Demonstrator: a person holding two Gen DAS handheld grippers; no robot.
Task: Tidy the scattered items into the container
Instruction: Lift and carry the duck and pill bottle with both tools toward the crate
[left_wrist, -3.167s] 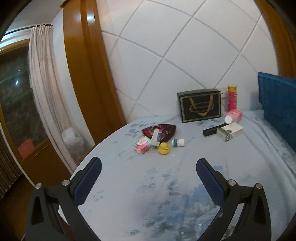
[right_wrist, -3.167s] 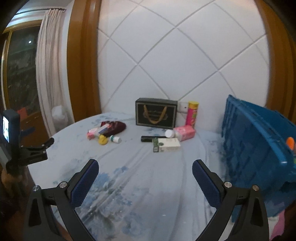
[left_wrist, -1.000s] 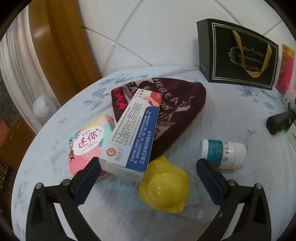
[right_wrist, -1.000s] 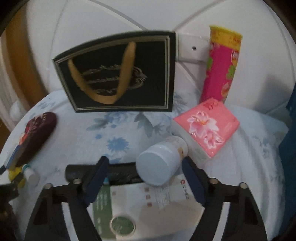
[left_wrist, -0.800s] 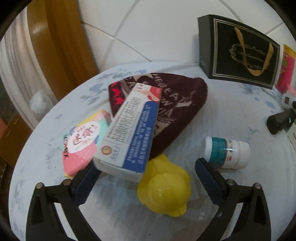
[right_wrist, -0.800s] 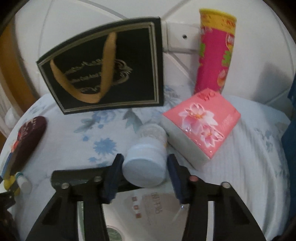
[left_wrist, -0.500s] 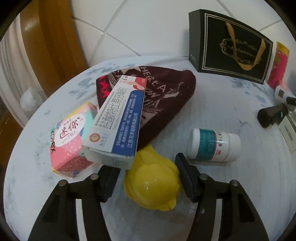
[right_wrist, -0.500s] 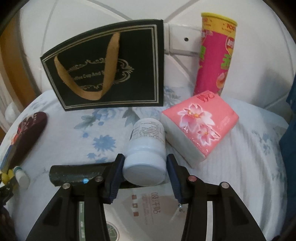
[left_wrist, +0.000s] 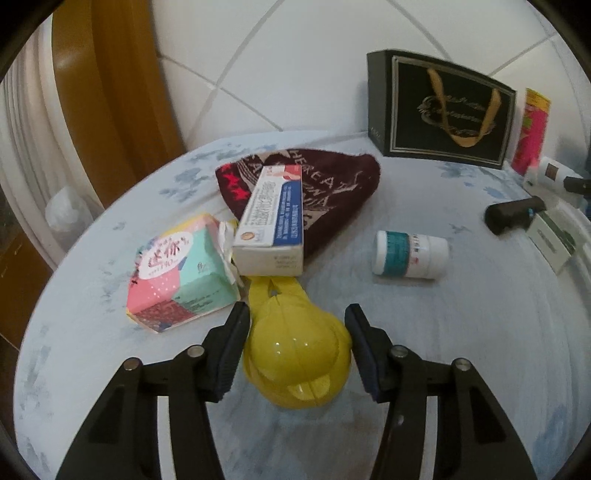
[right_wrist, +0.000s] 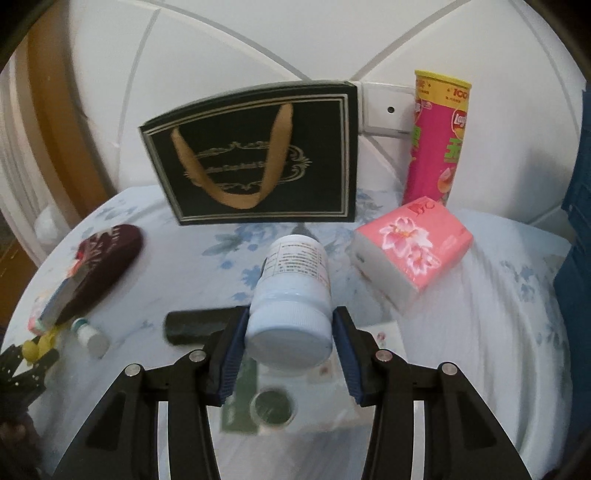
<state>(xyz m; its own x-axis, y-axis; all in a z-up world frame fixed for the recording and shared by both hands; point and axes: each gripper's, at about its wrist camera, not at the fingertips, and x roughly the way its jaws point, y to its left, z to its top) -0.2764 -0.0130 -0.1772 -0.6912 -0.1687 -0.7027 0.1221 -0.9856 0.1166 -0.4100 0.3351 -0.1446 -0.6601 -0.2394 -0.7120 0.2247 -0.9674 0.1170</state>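
Yellow plastic fills the left wrist view: the left gripper (left_wrist: 297, 345) is clenched on a yellow duck toy (left_wrist: 297, 354), both pads against its sides, low over the floral bed sheet (left_wrist: 461, 314). Just beyond the toy lies a white and blue carton (left_wrist: 273, 225), its far end resting on a maroon knit hat (left_wrist: 332, 192). A pink and teal packet (left_wrist: 177, 273) sits beside the carton at left. A small white bottle with a teal label (left_wrist: 410, 254) lies on its side to the right, apart from the toy. A black gift bag (left_wrist: 441, 110) stands upright against the padded wall.

Right wrist view: the right gripper (right_wrist: 290, 341) is grasping a white pill bottle (right_wrist: 291, 299) by its capped end, the body pointing away. Below it lie a black tube (right_wrist: 195, 326) and a white and green box (right_wrist: 295, 398). A pink tissue pack (right_wrist: 413, 247) sits to the right, a pink crisp tube (right_wrist: 437, 140) upright behind it. A blue container (right_wrist: 576, 240) shows at the right edge.
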